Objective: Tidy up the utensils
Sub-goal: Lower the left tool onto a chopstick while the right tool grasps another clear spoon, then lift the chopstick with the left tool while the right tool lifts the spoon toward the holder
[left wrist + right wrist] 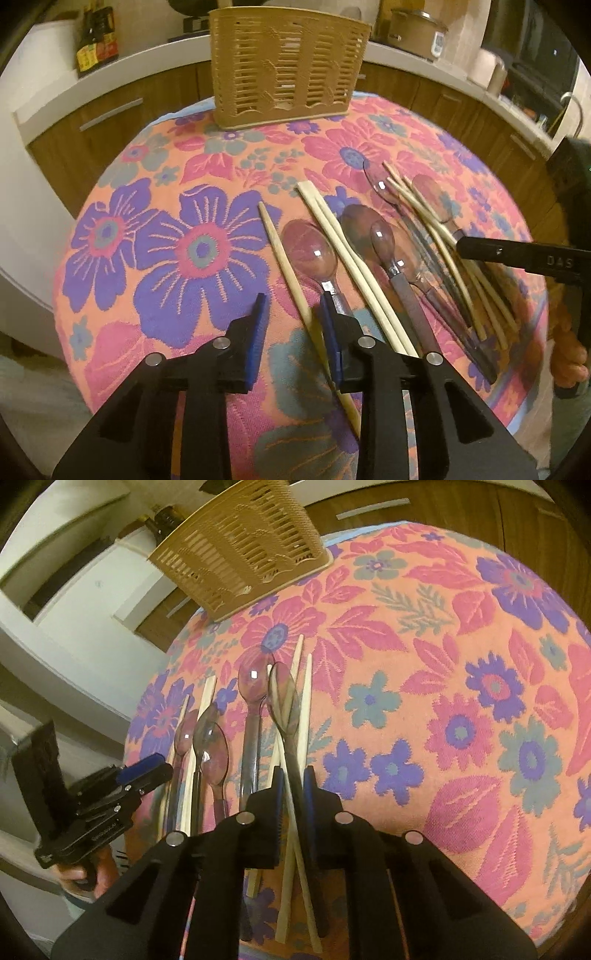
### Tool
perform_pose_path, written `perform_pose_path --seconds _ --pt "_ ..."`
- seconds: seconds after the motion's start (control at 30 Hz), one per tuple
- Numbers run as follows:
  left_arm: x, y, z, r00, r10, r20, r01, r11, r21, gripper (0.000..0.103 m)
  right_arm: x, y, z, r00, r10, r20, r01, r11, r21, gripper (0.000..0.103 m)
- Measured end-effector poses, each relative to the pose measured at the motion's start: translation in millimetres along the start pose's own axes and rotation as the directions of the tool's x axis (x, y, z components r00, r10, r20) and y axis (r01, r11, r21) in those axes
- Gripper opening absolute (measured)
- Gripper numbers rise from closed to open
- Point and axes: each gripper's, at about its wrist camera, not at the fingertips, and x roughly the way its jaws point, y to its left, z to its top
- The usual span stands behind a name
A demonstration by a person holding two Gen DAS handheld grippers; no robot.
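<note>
Several clear plastic spoons point(312, 253) and pale chopsticks point(343, 243) lie in a row on the floral tablecloth point(166, 229). A tan slotted utensil basket point(284, 70) stands at the table's far edge and also shows in the right wrist view point(240, 550). My left gripper point(291, 317) is open just above the cloth, with a single chopstick point(282, 258) between its blue pads. My right gripper point(293, 790) has its jaws narrowly around the handle of a clear spoon point(282, 698) that lies over chopsticks point(304, 709).
Wooden cabinets point(110, 133) and a white counter point(129, 62) curve behind the table, with a dark bottle point(96, 37) and a pot point(415, 31) on it. The left gripper shows in the right wrist view point(147, 771), at the left.
</note>
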Motion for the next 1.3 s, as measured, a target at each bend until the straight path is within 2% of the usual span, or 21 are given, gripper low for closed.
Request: perform_pose_path --seconds 0.13,0.2,0.23,0.27,0.3,0.37,0.4,0.47,0.6,0.67,0.7,0.8,0.83,0.9,1.13,1.3 --pt "3.0 -11.3 0.6 0.997 0.071 -0.007 -0.071 0.996 0.056 0.024 2.2 24.0 -3.1 0.991 -0.136 0.014 0.137 0.984 -0.118 0.008" --pt "2.8 -12.1 0.4 0.996 0.084 0.001 -0.084 0.994 0.065 0.016 4.7 31.7 -4.5 0.982 -0.186 0.018 0.186 0.970 -0.159 0.008" --pt "2.3 -9.5 0.8 0.996 0.085 0.007 -0.086 0.995 0.053 0.009 5.1 31.3 -5.1 0.982 -0.191 0.016 0.191 0.968 -0.162 0.007" --pt "1.3 -6.4 0.7 0.996 0.085 0.010 -0.085 0.996 0.036 0.004 4.9 29.6 -4.1 0.984 -0.180 0.010 0.180 0.972 -0.149 0.006" --pt "0.5 -1.4 0.9 0.998 0.068 0.014 -0.069 0.998 0.007 0.004 4.6 26.7 -3.3 0.987 -0.158 0.005 0.158 0.979 -0.130 0.005" --pt "-1.1 10.5 -0.2 0.999 0.010 0.031 -0.008 0.999 -0.052 0.004 -0.9 18.7 0.2 0.998 -0.070 0.010 0.070 0.994 -0.079 0.003" --pt "-1.3 12.9 -0.7 0.999 -0.001 0.034 0.003 0.998 -0.063 0.004 -6.1 13.4 1.8 1.000 -0.011 0.019 0.011 0.999 -0.050 0.003" --pt "-1.9 15.5 -2.0 0.999 -0.020 0.044 0.023 0.997 -0.076 0.004 -12.1 7.7 5.0 0.999 0.045 0.026 -0.045 0.999 -0.013 0.003" --pt "-0.6 13.2 -1.1 0.998 -0.019 0.051 0.023 0.997 -0.074 0.004 -15.9 0.1 11.1 0.998 0.050 0.035 -0.051 0.999 0.017 0.003" --pt "-0.3 13.8 -0.8 0.998 -0.023 0.053 0.027 0.996 -0.081 0.004 -18.4 1.0 12.0 0.998 -0.029 0.051 0.029 1.000 -0.005 0.003" --pt "-0.4 14.2 -0.7 0.998 -0.024 0.054 0.029 0.996 -0.083 0.004 -20.6 3.7 12.4 0.988 -0.133 0.072 0.136 0.990 -0.034 0.003" --pt "0.0 15.7 0.1 0.998 -0.022 0.055 0.026 0.996 -0.086 0.004 -23.1 7.4 12.9 0.936 -0.333 0.116 0.345 0.934 -0.098 0.003" --pt "0.1 16.0 0.4 0.998 -0.021 0.056 0.025 0.996 -0.086 0.004 -21.2 8.4 13.5 0.926 -0.359 0.116 0.372 0.921 -0.116 0.003" --pt "-0.1 16.6 0.4 0.998 -0.018 0.057 0.023 0.996 -0.084 0.004 -20.6 8.0 14.1 0.928 -0.357 0.110 0.370 0.920 -0.128 0.004" --pt "0.0 17.7 0.0 0.998 -0.023 0.056 0.027 0.997 -0.073 0.004 -18.2 -12.0 16.1 0.965 -0.259 0.039 0.261 0.963 -0.067 0.004" --pt "0.9 18.2 -0.2 0.998 -0.024 0.060 0.028 0.997 -0.065 0.004 -19.5 -11.9 14.9 0.959 -0.279 0.046 0.282 0.958 -0.060 0.007"
